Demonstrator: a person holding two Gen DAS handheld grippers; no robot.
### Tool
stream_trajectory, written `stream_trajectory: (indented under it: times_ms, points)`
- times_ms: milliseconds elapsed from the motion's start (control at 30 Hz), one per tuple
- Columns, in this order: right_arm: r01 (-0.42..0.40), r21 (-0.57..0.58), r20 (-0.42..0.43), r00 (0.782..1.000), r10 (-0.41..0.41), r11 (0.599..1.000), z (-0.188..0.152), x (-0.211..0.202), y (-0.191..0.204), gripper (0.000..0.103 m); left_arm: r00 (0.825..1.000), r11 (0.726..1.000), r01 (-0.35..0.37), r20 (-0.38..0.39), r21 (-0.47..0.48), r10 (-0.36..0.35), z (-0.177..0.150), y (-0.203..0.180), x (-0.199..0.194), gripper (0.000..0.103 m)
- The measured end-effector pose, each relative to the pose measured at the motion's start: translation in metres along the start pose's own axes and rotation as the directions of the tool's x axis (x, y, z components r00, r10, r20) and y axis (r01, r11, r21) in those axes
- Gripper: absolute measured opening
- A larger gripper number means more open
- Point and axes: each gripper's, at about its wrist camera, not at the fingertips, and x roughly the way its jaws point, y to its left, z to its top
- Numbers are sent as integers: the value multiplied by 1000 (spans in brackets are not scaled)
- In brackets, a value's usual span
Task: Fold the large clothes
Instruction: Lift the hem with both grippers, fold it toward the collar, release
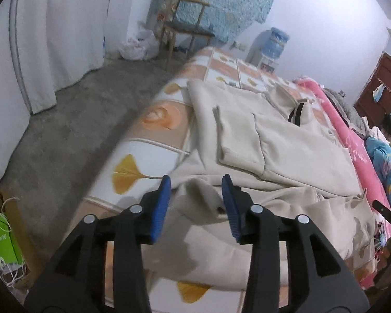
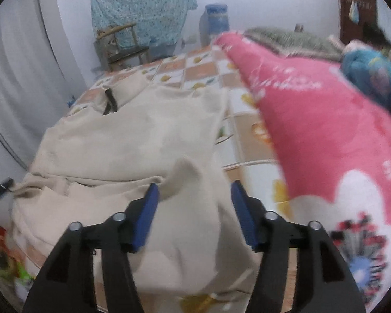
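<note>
My left gripper (image 1: 196,182) is nearest — blue pads apart, a raised fold of the cream garment (image 1: 286,140) between them, not pinched. Right gripper (image 2: 194,189) likewise: jaws spread, loose cloth bunched between them. Garment lies partly folded on the leaf-print bedsheet (image 1: 143,146), beside the pink quilt (image 2: 325,135).
</note>
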Motion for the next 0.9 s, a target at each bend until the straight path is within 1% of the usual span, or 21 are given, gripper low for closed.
stream_trajectory:
  times_ms: [33,100,133,200,267,400,500,567,600,667,700,733,800,833,867,900]
  points:
    - [33,-20,4,999,-33,999,-3,-4,-1,61,1000,1000,-15,-10,9,15,-3,3,-2,46]
    - [67,-40,-5,998,-67,997,-7,-6,-5,64,999,999,-34,-38,22,35,-7,5,-2,52]
    - [74,-49,-20,997,-75,996,-11,-5,-6,64,996,998,-54,-69,39,56,-13,5,1,53]
    - [94,-70,-59,993,-98,993,-20,2,-8,64,991,994,-85,-100,64,91,-21,3,6,54]
    - [110,-98,-84,989,-118,989,-28,8,-7,64,989,992,-98,-104,77,106,-26,2,6,54]
    - [121,-141,-102,985,-136,983,-34,17,-2,64,986,988,-130,-98,88,138,-32,2,8,56]
    - [119,-135,-101,986,-133,984,-32,13,-4,64,990,993,-102,-96,59,107,-32,6,-1,55]
    - [123,-128,-88,987,-135,984,-32,6,-5,64,997,998,-53,-47,37,55,-32,12,-18,56]
    - [126,-125,-87,987,-138,984,-32,4,-7,64,999,999,-34,-25,35,35,-33,13,-25,60]
    - [120,-118,-97,987,-132,986,-34,4,-9,64,1000,999,16,20,37,-17,-34,18,-40,64]
    - [115,-114,-103,987,-127,987,-35,4,-9,64,999,999,28,20,42,-29,-35,18,-40,64]
    - [109,-108,-109,987,-121,988,-36,5,-10,64,1000,998,25,8,49,-25,-36,19,-39,64]
    - [100,-102,-119,986,-112,990,-38,7,-9,64,998,996,-50,-40,75,54,-38,17,-27,64]
    - [95,-101,-120,987,-107,990,-38,8,-9,64,992,991,-98,-74,93,105,-39,17,-17,63]
    - [91,-101,-120,988,-102,991,-38,9,-8,64,987,988,-119,-96,98,128,-41,17,-9,61]
    - [86,-100,-120,988,-98,991,-38,10,-8,64,987,989,-115,-105,90,124,-41,18,-5,56]
